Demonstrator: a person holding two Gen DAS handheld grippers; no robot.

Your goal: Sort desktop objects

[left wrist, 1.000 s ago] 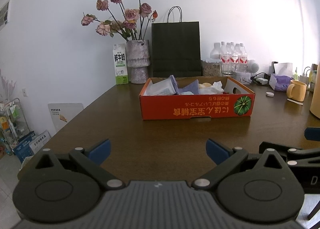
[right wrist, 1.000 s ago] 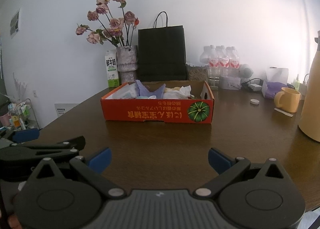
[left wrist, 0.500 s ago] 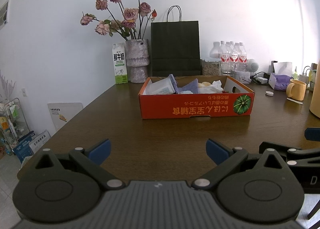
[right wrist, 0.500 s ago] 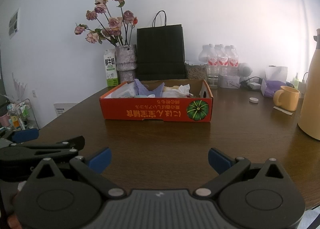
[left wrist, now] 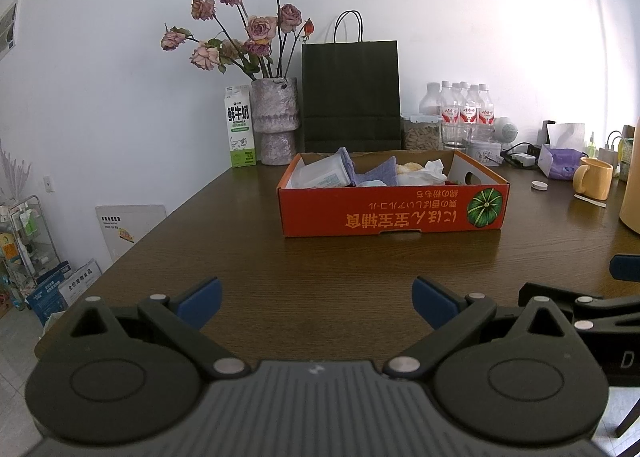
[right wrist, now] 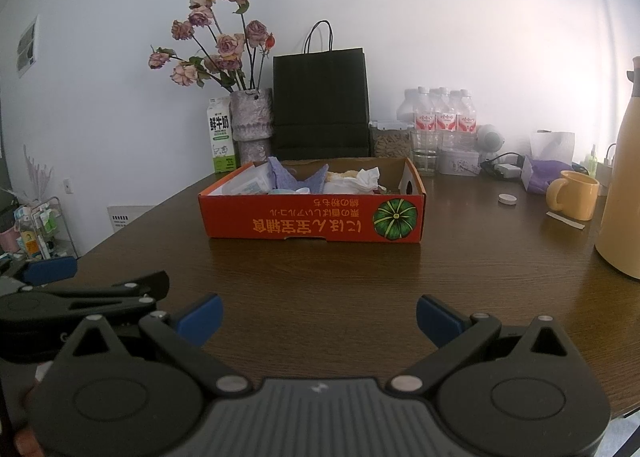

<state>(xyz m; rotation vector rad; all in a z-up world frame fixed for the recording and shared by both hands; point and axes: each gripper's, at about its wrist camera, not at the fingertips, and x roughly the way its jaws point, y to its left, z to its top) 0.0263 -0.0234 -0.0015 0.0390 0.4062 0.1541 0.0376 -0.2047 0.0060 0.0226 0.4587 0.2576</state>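
Orange box of cloths, tissue

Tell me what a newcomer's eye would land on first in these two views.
The shallow orange cardboard box with a green pumpkin print stands mid-table on the dark wooden table, stuffed with cloths and packets. Behind it, against the white wall, faded pink roses in a mottled grey vase stand beside a black paper carrier bag. Low in the foreground, the left gripper and the right gripper are both open and empty.
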